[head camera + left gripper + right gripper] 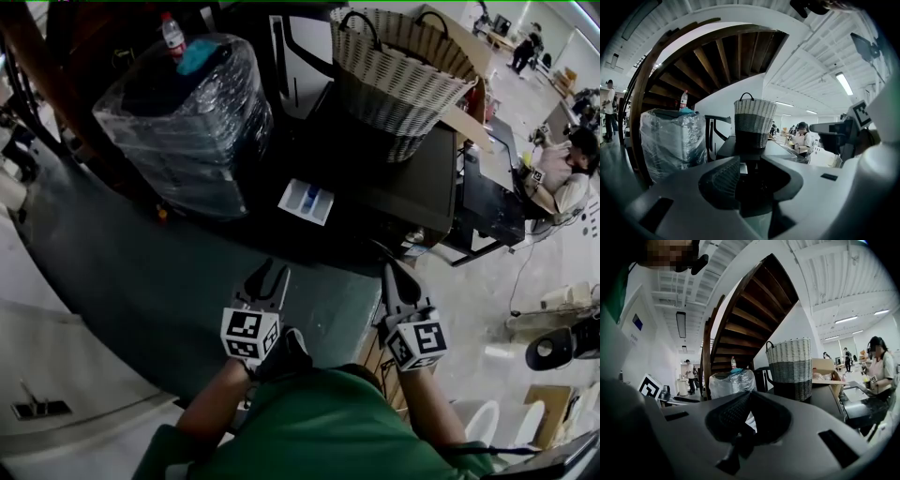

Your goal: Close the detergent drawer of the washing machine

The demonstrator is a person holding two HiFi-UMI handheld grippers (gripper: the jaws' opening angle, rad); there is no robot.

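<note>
The washing machine [412, 178] is a dark box in front of me, seen from above in the head view. Its white detergent drawer [306, 201] juts out of the front, open, with blue inside. My left gripper [270, 271] hovers short of the drawer, jaws spread in a V and empty. To its right, my right gripper [388, 272] has its jaws together on nothing, also short of the machine. The left gripper [752, 164] faces the machine's front, and the right gripper [749, 397] points the same way with its tips meeting.
A woven basket [394, 66] stands on the machine's top beside a cardboard box [469, 117]. Left of the machine stands a plastic-wrapped bundle [187, 122] with a bottle [172, 36] on it. A wooden staircase [750, 319] rises behind. A person [562, 173] sits at the right.
</note>
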